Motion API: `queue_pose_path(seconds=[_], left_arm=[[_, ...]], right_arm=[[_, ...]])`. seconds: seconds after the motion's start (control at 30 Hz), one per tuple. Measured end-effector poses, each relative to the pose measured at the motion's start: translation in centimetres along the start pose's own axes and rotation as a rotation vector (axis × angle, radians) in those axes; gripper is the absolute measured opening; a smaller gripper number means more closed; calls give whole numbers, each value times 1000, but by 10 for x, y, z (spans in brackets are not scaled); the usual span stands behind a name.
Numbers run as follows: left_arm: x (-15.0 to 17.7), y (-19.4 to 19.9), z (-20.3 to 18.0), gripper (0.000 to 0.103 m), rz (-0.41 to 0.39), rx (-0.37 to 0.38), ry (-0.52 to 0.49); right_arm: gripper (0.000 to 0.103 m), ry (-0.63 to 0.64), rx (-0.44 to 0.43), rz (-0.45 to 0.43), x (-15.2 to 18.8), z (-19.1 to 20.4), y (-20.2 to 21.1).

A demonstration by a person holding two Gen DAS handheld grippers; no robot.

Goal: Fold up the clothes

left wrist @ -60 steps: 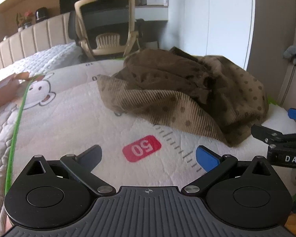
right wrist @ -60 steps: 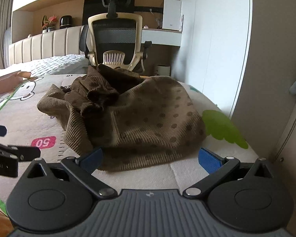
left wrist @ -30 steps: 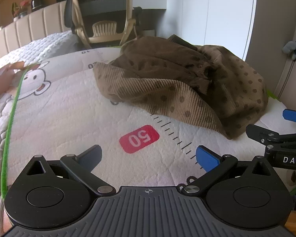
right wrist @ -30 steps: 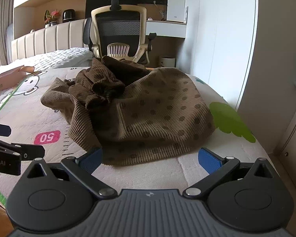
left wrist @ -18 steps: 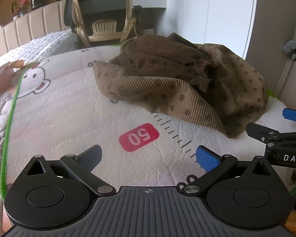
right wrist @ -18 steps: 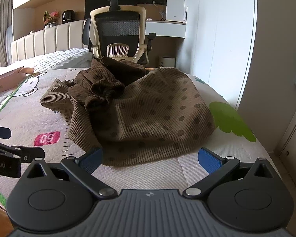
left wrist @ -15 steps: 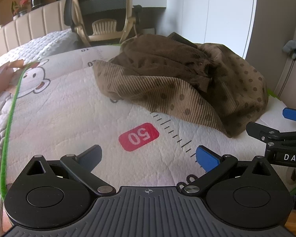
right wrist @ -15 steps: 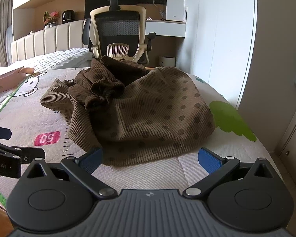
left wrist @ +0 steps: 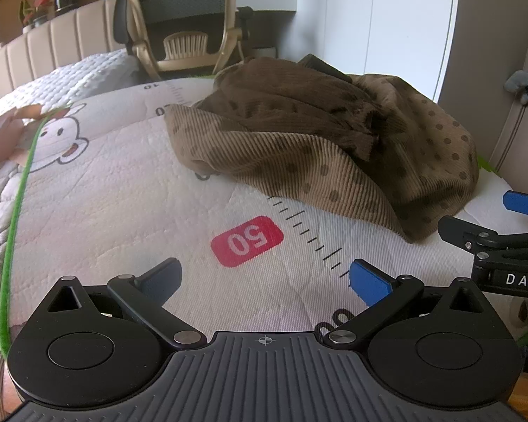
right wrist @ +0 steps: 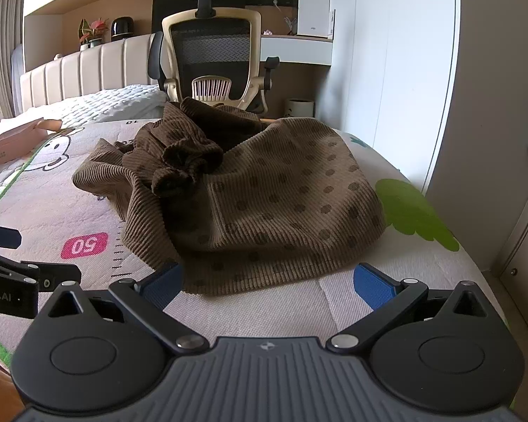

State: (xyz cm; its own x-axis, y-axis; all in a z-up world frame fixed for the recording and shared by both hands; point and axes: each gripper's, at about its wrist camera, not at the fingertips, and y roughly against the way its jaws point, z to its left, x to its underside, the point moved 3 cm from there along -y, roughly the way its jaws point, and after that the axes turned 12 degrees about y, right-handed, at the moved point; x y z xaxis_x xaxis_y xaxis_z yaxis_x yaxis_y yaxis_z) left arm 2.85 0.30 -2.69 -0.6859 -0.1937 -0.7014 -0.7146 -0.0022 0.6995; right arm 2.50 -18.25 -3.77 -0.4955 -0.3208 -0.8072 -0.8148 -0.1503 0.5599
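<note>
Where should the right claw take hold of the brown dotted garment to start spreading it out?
Probably the near hem of the brown dotted garment, coming in low from the front. That ribbed edge lies flat on the mat just ahead of the open right claw, while the far side is bunched into a dark crumpled heap, offering no clean edge.

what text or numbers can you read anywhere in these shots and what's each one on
"50", upside down, in a red badge printed on the mat
"10", upside down, by the mat's ruler marks at the far end
"DAS", cut off by the frame edge, on the right gripper
"bot.AI", cut off at the start, on the left gripper
Print on the pink box: too small to read
</note>
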Motion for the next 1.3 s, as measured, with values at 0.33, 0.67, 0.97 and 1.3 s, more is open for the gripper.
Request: queue_pose_path(seconds=[0.33,0.67,0.97,1.3], left_arm=[[0,-2,0,103,6,1,-1],[1,-4,0,103,11,2,-6],[-26,-7,7,103,44,132,33],[-137,-75,46,103,-41,123,203]], right_arm=[[103,3,-4,8,1,-1,-3],[103,11,-17,23,0,-4,-9],[103,-60,-35,-14,-47,-48,-41],[103,-193,-124,145,-63,-70,-147]])
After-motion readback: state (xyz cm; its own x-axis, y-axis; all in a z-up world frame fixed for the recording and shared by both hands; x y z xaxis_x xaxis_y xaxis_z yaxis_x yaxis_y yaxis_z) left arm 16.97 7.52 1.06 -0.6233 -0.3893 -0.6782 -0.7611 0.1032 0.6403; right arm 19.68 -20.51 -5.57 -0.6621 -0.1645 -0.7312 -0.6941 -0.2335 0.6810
